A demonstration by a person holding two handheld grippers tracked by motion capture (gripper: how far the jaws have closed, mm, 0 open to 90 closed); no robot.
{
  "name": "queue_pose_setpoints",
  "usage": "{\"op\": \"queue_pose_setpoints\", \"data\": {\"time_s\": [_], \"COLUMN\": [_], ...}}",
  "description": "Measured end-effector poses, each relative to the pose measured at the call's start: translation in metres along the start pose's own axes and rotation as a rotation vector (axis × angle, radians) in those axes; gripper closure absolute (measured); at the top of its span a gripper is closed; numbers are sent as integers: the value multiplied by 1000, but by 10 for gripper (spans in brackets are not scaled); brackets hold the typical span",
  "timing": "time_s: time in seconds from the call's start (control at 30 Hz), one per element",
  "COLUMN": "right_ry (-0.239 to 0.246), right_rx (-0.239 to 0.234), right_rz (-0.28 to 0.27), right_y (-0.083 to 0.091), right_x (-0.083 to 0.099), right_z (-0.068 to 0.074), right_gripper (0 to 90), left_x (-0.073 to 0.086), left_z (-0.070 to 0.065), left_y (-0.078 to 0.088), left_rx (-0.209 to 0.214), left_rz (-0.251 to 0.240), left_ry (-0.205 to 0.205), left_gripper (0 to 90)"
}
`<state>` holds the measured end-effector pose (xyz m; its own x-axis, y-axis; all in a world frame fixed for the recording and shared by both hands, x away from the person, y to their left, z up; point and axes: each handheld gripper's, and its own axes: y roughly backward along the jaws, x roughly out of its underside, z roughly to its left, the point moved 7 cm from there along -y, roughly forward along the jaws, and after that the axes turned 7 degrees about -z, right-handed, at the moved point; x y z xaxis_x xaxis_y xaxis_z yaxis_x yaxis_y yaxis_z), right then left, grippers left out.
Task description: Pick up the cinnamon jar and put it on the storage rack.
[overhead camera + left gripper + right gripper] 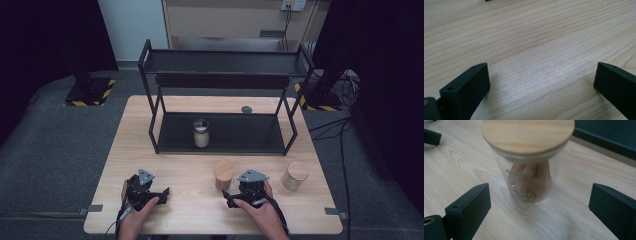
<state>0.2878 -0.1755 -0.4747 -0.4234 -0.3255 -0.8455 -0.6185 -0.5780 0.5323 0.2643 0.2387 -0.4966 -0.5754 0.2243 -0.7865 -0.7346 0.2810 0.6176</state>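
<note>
Right tool sat near the front edge of the light wood tabletop, right of centre, jaws spread wide w/ nothing pinched between them. In the right gripper view the clear glass jar w/ the round wooden lid stood upright just ahead of the tool, roughly centred on the gap but beyond the jaw tips, not touching either; brown stick-like contents showed through the glass. In the high view that jar stood just beside the tool, toward the back edge.

Left tool rested near the front-left part of the tabletop, well apart from the jar. Left gripper view showed its jaws wide open over bare wood, gripping nothing.

A second wooden-lidded jar w/ pale grainy contents stood near the right edge, apart from the right tool. A black metal two-tier rack stood across the back half of the tabletop; on its lower shelf, about mid-width, a glass jar w/ a silvery top stood upright. A small dark round disc lay on the tabletop behind the rack, toward the back edge
</note>
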Motion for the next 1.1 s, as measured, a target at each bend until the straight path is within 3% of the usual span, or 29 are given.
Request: {"op": "queue_pose_setpoints", "data": {"time_s": [0.23,0.3,0.43,0.63,1.1], "right_ry": [-1,-32,-42,-31,-25], "right_rx": [3,4,18,20,38], "right_rz": [-29,-48,-56,-57,-135], "right_y": [-13,-16,-22,-28,-31], "right_x": [-7,-8,-11,-12,-6], "right_z": [5,6,7,8,14], "right_gripper": [68,74,92,126,201], "left_x": [0,0,0,0,0], "left_z": [0,0,0,0,0], "left_y": [0,0,0,0,0], "left_rx": [0,0,0,0,0], "left_rz": [0,0,0,0,0], "left_ry": [0,0,0,0,0], "left_gripper": [0,0,0,0,0]}}
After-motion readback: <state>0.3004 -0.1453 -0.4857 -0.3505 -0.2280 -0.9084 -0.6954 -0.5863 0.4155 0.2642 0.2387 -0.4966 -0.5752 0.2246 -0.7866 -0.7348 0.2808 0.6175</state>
